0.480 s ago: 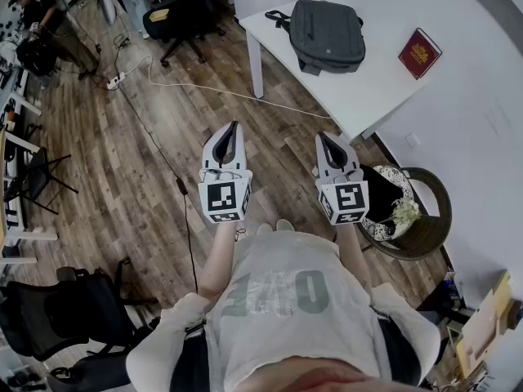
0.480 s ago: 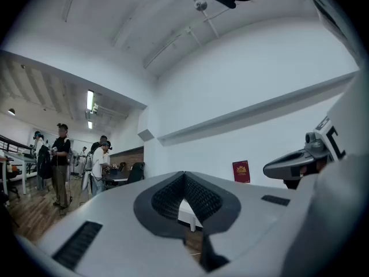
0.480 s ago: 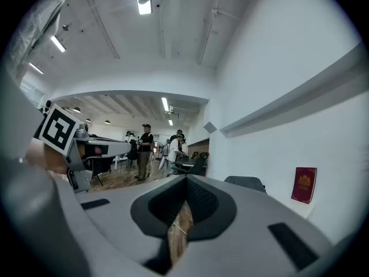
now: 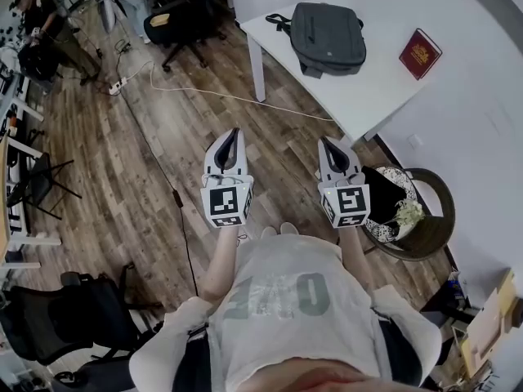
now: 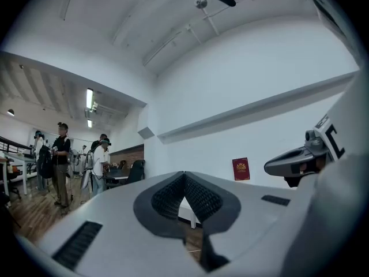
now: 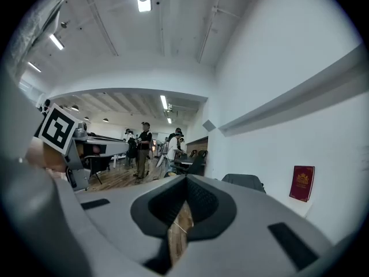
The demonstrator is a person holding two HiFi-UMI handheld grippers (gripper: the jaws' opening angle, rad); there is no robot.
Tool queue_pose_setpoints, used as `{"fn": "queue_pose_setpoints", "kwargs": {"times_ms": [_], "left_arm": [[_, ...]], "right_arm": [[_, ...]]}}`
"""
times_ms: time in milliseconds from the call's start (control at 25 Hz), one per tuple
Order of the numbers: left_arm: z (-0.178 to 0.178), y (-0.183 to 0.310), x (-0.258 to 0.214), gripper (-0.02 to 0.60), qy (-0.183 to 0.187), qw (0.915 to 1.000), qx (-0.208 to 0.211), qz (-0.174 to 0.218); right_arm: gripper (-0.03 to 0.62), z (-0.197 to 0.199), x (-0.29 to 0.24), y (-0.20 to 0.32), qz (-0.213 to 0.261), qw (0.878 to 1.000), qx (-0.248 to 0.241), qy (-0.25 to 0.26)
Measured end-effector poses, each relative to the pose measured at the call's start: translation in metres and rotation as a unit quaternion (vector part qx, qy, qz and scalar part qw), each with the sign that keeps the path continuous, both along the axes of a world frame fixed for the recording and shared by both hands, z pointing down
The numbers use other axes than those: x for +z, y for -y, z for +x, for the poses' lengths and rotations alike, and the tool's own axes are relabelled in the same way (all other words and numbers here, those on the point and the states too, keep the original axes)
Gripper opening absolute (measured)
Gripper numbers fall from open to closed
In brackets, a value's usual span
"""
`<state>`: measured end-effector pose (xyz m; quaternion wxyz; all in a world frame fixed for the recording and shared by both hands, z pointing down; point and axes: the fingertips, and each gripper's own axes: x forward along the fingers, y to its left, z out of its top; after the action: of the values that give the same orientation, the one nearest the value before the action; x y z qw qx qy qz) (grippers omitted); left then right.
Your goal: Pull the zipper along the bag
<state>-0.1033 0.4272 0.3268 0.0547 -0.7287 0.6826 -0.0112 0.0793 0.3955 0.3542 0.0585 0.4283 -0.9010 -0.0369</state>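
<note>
The bag (image 4: 327, 35) lies flat on the table (image 4: 372, 96), at about one o'clock from both grippers and well apart from them. The left gripper (image 4: 233, 140) and right gripper (image 4: 328, 147) hang level, jaws together and empty. If they arrive closed, they would likely shove the bag rather than catch its zipper pull.

The dark grey, rectangular bag (image 4: 328, 37) lies flat on the white table (image 4: 384, 88), untouched.
</note>
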Motion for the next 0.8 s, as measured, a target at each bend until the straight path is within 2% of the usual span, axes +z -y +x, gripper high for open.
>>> {"fn": "queue_pose_setpoints", "kwargs": {"times_ms": [320,480,640,800], "left_arm": [[-0.010,-0.003,0.002,0.026,0.000,1.0000,0.001,0.000],[-0.016,-0.005,0.003,0.026,-0.002,1.0000,0.007,0.001],[-0.026,-0.006,0.003,0.026,-0.005,0.9998,0.019,0.005],[-0.033,0.002,0.008,0.026,-0.009,0.9996,0.026,0.002]], "right_arm": [[0.026,-0.003,-0.005,0.002,-0.008,0.999,0.016,0.038],[0.026,-0.012,-0.002,-0.001,-0.004,1.000,0.018,0.019],[0.026,-0.031,-0.001,-0.007,0.014,1.000,0.008,-0.020],[0.026,-0.043,-0.005,0.000,0.025,0.999,0.016,-0.021]]}}
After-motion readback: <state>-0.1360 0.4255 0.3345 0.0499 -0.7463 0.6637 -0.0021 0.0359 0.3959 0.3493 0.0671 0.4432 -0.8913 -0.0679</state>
